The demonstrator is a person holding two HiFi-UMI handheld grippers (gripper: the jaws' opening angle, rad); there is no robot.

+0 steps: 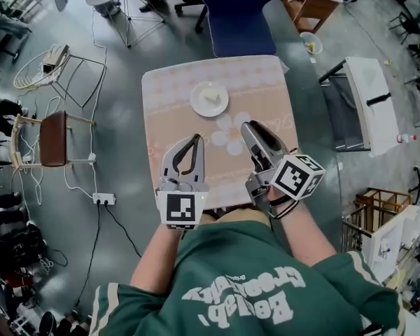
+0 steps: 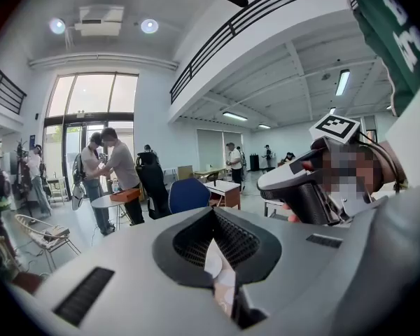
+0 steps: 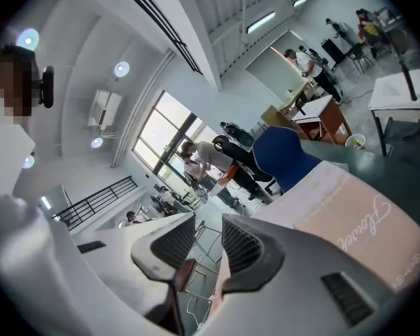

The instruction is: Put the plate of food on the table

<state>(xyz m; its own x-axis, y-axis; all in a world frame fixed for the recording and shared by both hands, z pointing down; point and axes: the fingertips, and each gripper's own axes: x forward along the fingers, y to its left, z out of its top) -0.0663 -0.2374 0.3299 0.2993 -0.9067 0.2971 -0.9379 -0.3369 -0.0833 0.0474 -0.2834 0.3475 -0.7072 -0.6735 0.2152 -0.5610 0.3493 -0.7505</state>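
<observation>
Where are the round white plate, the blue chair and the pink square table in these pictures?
Round white plate (image 1: 198, 106): head view, bare part near its left rim.
Blue chair (image 1: 239, 16): head view, middle of its blue upholstery.
Pink square table (image 1: 169, 121): head view, bare top, left side.

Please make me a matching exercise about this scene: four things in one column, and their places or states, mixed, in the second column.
1. plate
2. blue chair
3. left tool
4. right tool

A. jaws apart, nothing between them
B. on the table
C. jaws together
D. beyond the table's far edge

Pairs: 1-B, 2-D, 3-C, 4-A
</observation>
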